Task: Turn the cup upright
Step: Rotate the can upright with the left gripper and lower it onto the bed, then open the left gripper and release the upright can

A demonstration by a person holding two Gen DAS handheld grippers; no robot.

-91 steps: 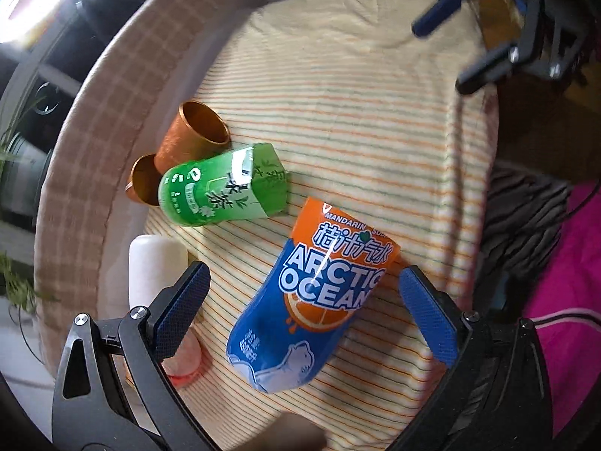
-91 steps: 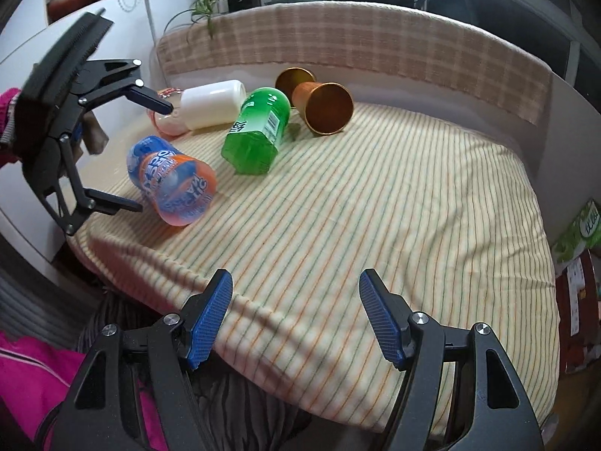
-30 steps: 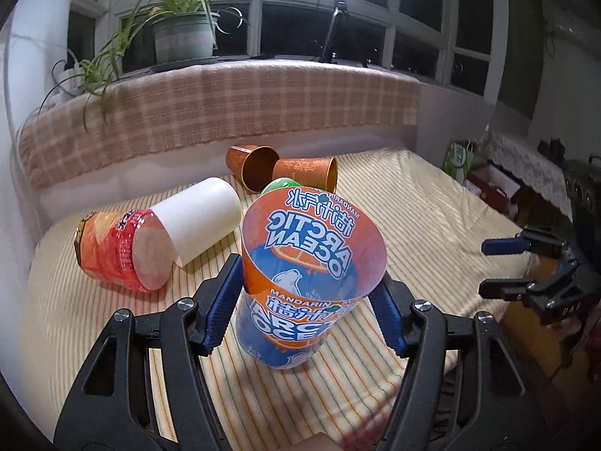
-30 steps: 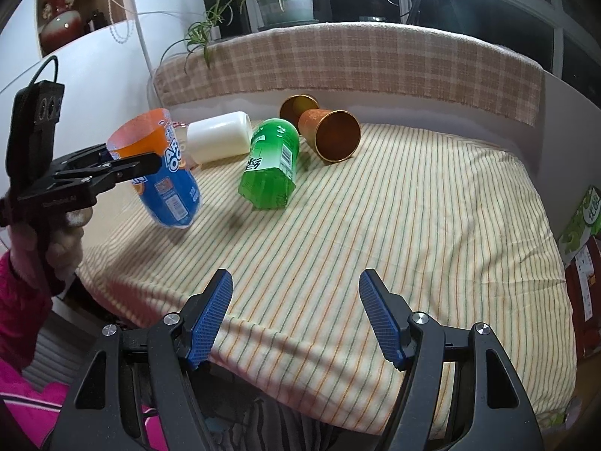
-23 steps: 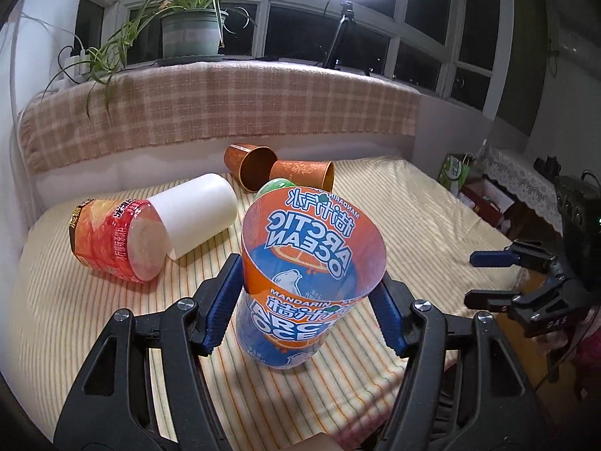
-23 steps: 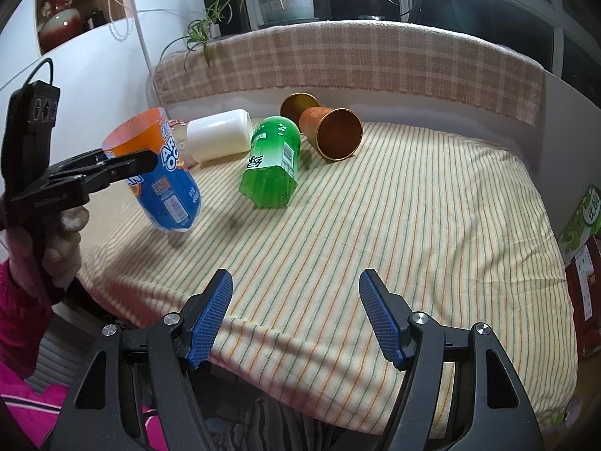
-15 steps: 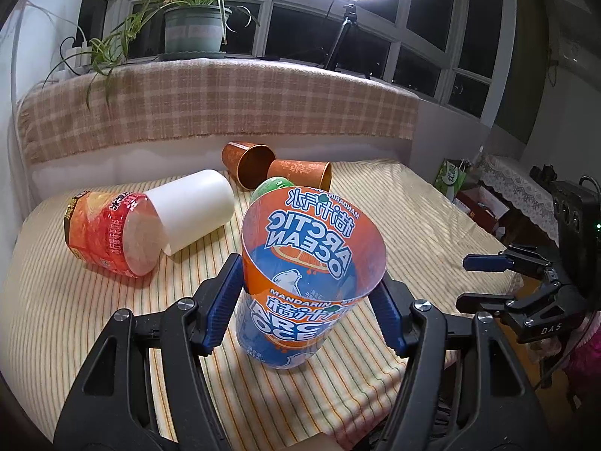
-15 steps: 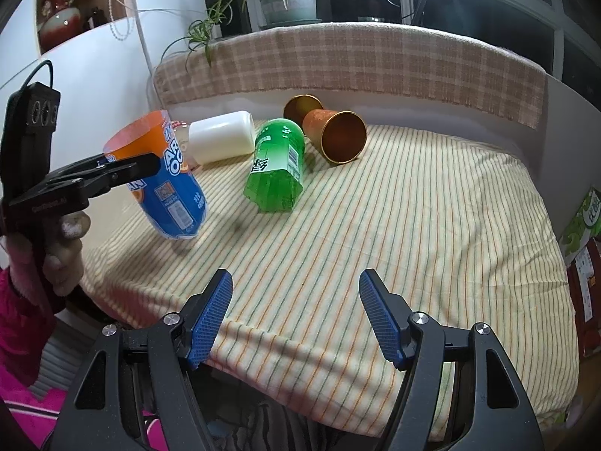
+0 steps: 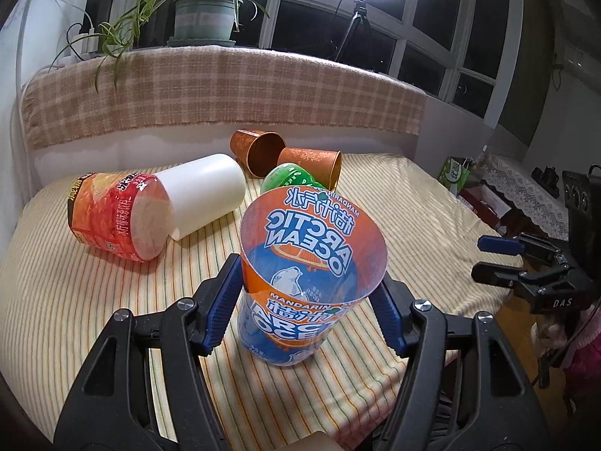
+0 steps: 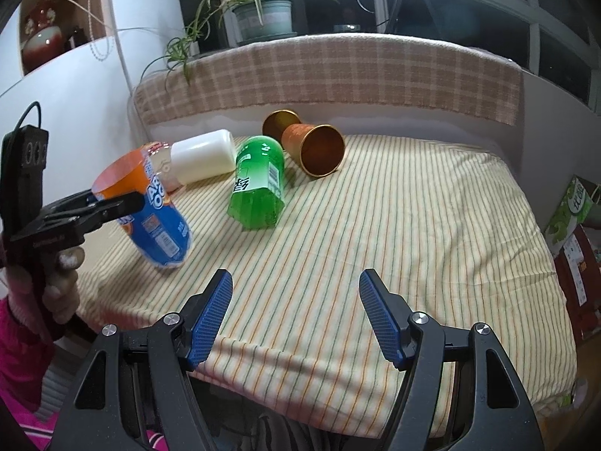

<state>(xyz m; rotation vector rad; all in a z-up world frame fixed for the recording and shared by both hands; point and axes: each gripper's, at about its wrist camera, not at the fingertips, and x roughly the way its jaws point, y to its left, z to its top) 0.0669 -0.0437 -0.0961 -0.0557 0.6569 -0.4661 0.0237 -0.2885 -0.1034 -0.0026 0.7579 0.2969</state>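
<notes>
Left gripper (image 9: 308,300) grips the Arctic Ocean cup (image 9: 300,293), mouth up, at the near left of the bed (image 10: 413,225).

Its blue pads press the cup's sides below the rim; in the right wrist view the cup (image 10: 150,210) leans, base low over the striped cloth, and contact with it cannot be told. Beyond it lie a red cup (image 9: 116,221) and a white cup (image 9: 206,195) touching each other, a green cup (image 10: 259,188) on its side, and two copper cups (image 10: 315,150) tipped over by the plaid backrest (image 10: 338,75). Right gripper (image 10: 295,315) hangs spread apart and empty over the bed's near edge, well apart from the cups.
</notes>
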